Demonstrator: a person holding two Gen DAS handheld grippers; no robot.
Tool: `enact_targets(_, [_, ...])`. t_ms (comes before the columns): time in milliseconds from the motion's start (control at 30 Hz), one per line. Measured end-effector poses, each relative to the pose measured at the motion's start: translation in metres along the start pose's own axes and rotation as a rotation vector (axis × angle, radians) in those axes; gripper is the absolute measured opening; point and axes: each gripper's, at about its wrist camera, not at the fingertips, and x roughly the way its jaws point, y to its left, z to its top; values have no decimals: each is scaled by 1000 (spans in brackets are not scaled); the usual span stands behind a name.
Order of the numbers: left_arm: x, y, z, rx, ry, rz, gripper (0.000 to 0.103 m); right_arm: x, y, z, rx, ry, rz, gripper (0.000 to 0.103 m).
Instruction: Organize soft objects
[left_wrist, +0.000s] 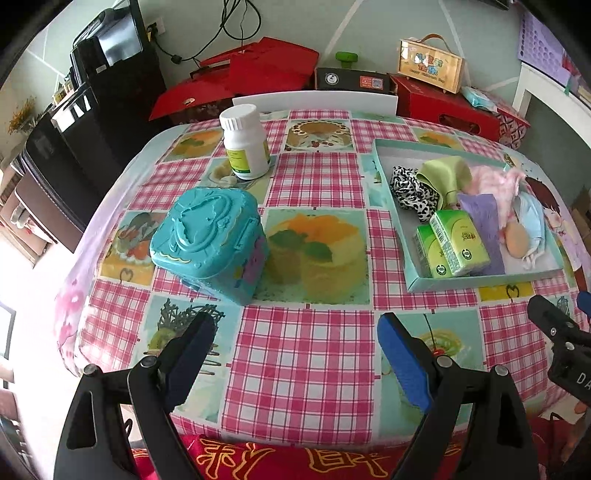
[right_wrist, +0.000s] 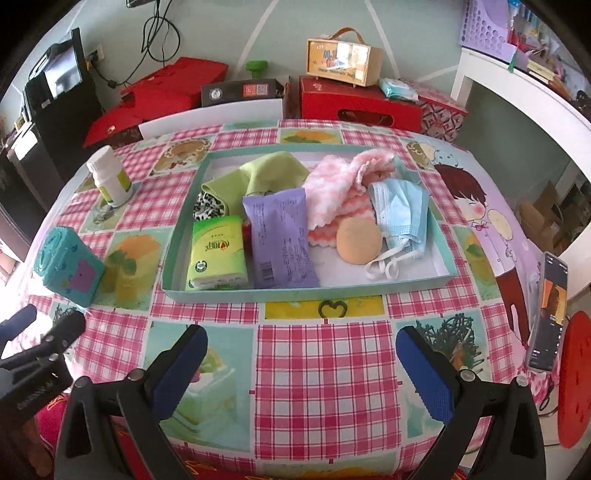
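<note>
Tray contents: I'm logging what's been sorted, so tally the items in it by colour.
In the tray:
Green: 2, cloth, tissue pack
Purple: 1, packet
Pink: 1, towel
Blue: 1, mask
Orange: 1, sponge
Black-and-white: 1, scrunchie
Total: 7

I see bright daylight flooding from left of my claws, washing out the tablecloth (left_wrist: 306, 343) edge; fisheye bends the borders, corners black.

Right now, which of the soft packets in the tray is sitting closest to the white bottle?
The green tissue pack, at the tray's front-left corner. The purple packet lies to its right, farther from the white bottle.
</note>
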Motion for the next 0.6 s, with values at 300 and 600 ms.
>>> enact_targets(300, [1,9,0,-58,-1,-22,90,-3,2,-1,-9,-21,-7,103])
enact_targets(600, [0,8,-1,-62,-9,-22,90,6,5,-3,-18,20,-8,103])
